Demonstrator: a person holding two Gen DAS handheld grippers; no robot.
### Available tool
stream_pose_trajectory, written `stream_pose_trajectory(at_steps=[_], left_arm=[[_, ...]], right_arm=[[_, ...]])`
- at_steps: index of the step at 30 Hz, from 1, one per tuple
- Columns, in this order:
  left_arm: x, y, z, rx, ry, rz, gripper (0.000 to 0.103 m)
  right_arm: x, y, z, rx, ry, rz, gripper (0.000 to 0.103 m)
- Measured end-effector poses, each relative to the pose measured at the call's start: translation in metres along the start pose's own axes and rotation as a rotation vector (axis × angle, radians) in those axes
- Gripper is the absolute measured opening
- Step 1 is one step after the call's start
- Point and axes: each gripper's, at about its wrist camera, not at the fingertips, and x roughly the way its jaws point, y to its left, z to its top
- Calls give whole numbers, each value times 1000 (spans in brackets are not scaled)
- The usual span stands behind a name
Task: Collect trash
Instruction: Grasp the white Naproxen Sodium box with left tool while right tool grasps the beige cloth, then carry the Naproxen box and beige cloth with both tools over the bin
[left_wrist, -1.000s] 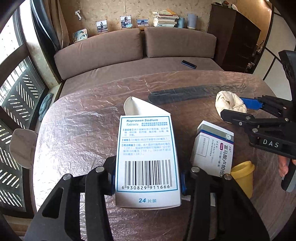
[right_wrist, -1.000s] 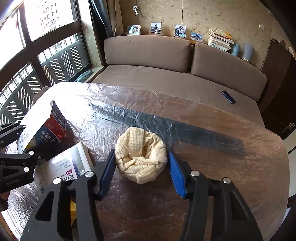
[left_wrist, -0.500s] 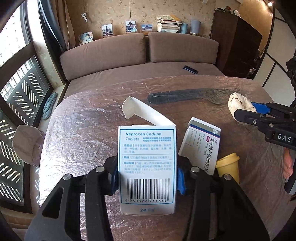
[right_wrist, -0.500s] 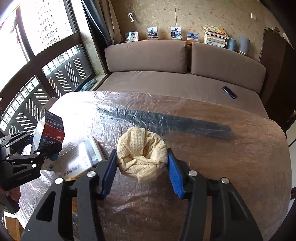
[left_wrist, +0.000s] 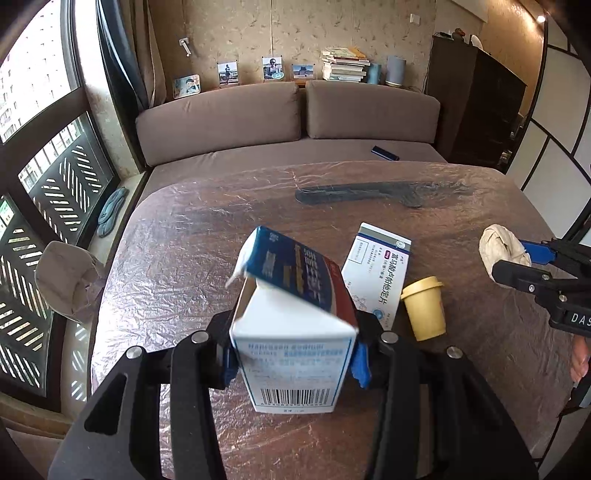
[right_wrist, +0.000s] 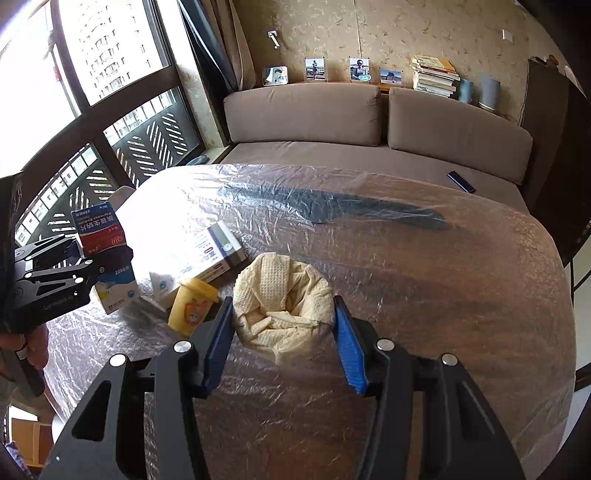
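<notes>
My left gripper (left_wrist: 293, 363) is shut on a white and blue Naproxen tablet box (left_wrist: 291, 325), tilted with its open flap forward, held above the table. The box also shows at the left of the right wrist view (right_wrist: 101, 236). My right gripper (right_wrist: 282, 339) is shut on a crumpled cream paper towel (right_wrist: 284, 302), held over the table; the towel also shows in the left wrist view (left_wrist: 502, 251). A second white medicine box (left_wrist: 380, 269) and a small yellow cup (left_wrist: 424, 308) stand on the plastic-covered table (right_wrist: 443, 295).
A dark strip (left_wrist: 380, 192) lies under the plastic at the table's far side. A brown sofa (left_wrist: 295, 122) with a dark remote (left_wrist: 384, 152) is behind. A pale chair back (left_wrist: 62, 280) stands at the left edge by the window.
The left gripper has lifted and tipped the tablet box forward, showing its blue face. The right gripper has risen and drawn back with the paper towel.
</notes>
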Motion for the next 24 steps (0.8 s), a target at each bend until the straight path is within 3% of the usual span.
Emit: stream_pose_trajectory(at_steps=[11,24], left_arm=[[-38,-20,-25,-19,-37,-15,48],[-80,-69,-59,0,-29,-100,48]], right_arm=[[-39,13,-36,-16,-1,23,51],[-87,23,-78,-43,17,40,51]])
